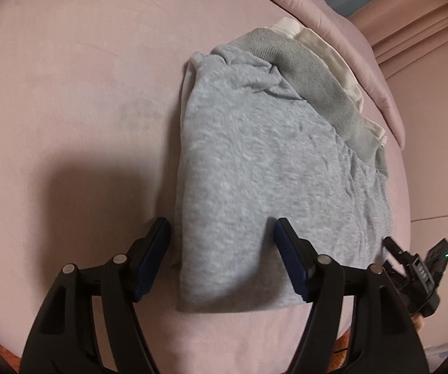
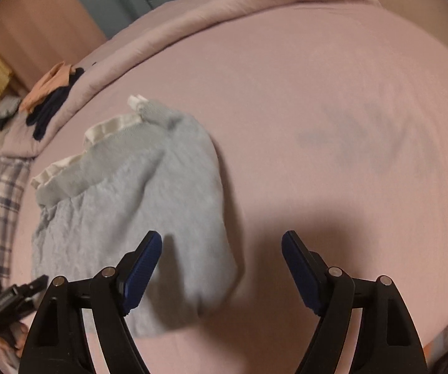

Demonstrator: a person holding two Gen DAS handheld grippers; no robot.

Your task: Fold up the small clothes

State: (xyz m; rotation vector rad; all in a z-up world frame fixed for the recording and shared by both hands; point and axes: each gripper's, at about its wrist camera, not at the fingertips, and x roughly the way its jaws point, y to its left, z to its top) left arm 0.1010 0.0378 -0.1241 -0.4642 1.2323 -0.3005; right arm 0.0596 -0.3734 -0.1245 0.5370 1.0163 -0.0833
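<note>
We see a folded light-grey knit sweater (image 1: 274, 168) with a white collar lying on the pink bed sheet (image 1: 83, 109). The left claw (image 1: 222, 243) straddles its near corner, spread; the right claw (image 2: 222, 255) hovers spread, empty.

Left gripper (image 1: 222, 240) is angled steeply downward, jaws spread wide, nothing clamped between the blue pads (image 1: 153, 258). Right gripper (image 2: 222, 254) is likewise pitched down, jaws parted wide, nothing pinched. Both are held close side by side.
</note>
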